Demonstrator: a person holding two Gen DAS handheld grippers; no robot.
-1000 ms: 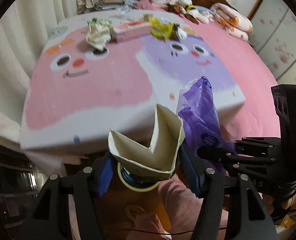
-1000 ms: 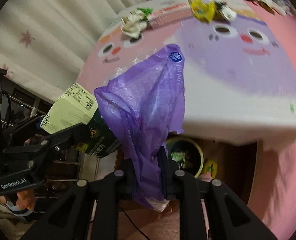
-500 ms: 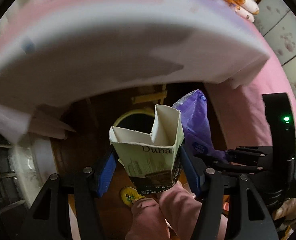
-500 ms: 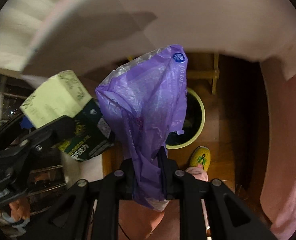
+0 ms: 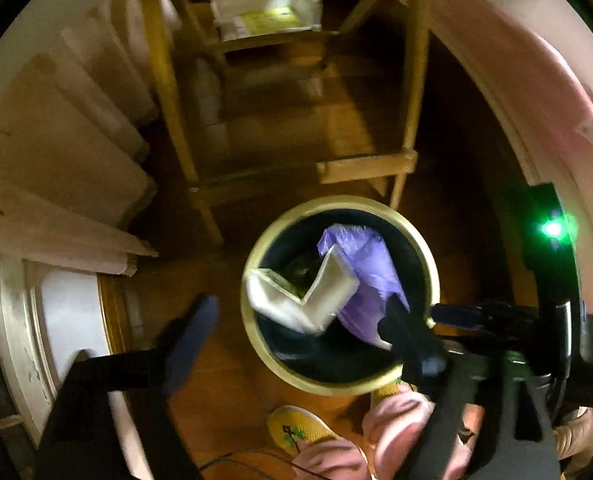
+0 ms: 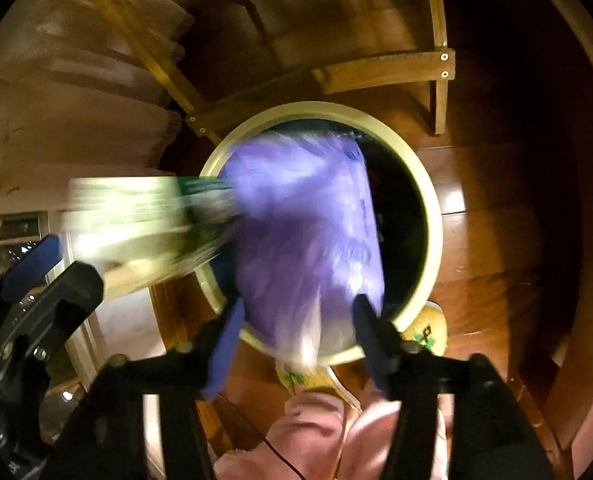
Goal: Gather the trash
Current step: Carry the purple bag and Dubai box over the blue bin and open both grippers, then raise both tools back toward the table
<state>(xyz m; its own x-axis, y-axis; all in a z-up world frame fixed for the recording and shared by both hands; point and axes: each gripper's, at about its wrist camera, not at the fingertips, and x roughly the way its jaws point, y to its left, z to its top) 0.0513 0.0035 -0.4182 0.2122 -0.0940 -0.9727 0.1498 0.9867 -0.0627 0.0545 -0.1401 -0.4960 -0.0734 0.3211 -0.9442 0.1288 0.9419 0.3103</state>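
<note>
Dropping both pieces finishes this load: the left gripper [image 5: 296, 324] and right gripper [image 6: 296, 336] have just been opening, fingers released, as the carton [image 5: 300, 300] and purple plastic bag [image 6: 304, 232] fall beyond them into the bin [image 5: 252, 332]. Whether more trash remains cannot be told here.

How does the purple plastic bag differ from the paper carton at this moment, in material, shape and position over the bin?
The purple plastic bag is soft, crumpled film; the paper carton is stiff board with an open, folded top. The bag is purple; the carton is pale inside, green-printed outside. In the left wrist view the bag lies toward the right of the bin, the carton toward its left rim. Both are free of the open left gripper and right gripper, whose jaws have just opened.
</note>
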